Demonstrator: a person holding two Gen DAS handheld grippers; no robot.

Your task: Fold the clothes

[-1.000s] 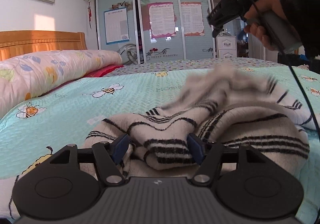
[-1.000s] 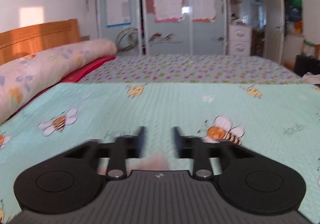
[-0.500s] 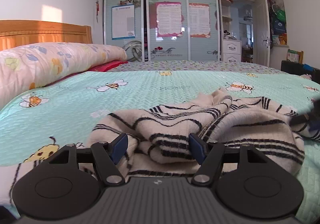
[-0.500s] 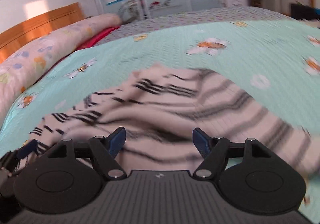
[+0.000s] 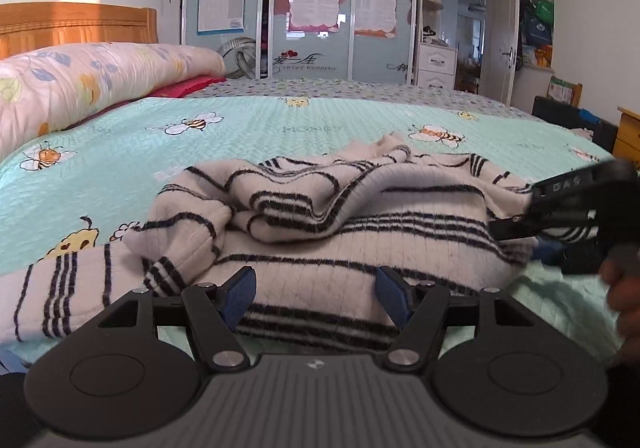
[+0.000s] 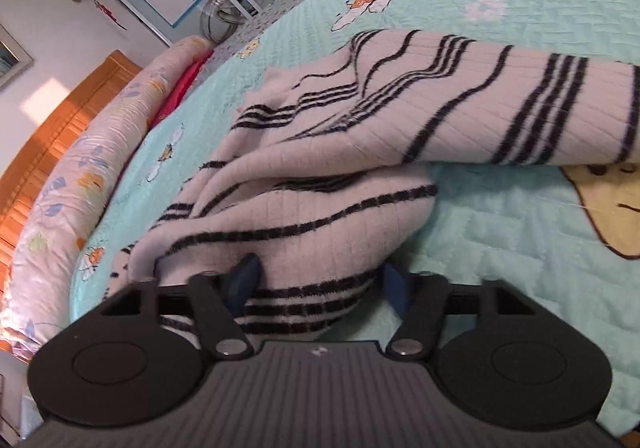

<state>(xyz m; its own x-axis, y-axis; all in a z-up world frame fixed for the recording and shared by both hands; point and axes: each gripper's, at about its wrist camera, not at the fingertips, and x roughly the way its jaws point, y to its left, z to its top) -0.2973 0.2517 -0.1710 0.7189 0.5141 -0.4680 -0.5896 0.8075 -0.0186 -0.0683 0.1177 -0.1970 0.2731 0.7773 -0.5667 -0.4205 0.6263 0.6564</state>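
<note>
A cream sweater with black stripes lies crumpled on the mint bee-print bedspread. My left gripper is open at the sweater's near hem, its blue pads either side of flat fabric without pressing it. At the right edge of the left wrist view, my right gripper reaches into the sweater's right side, a hand behind it. In the right wrist view the right gripper is rolled sideways; its jaws are closing around a striped fold of the sweater, pads still wide apart.
A rolled floral quilt and a wooden headboard run along the bed's left side. Mirrored wardrobe doors stand beyond the bed. A white drawer unit and dark items sit at the right.
The right gripper came down from the air onto the sweater's right side and rolled sideways. The tossed sweater has settled. My left gripper drew back a little, showing more of the near hem.
</note>
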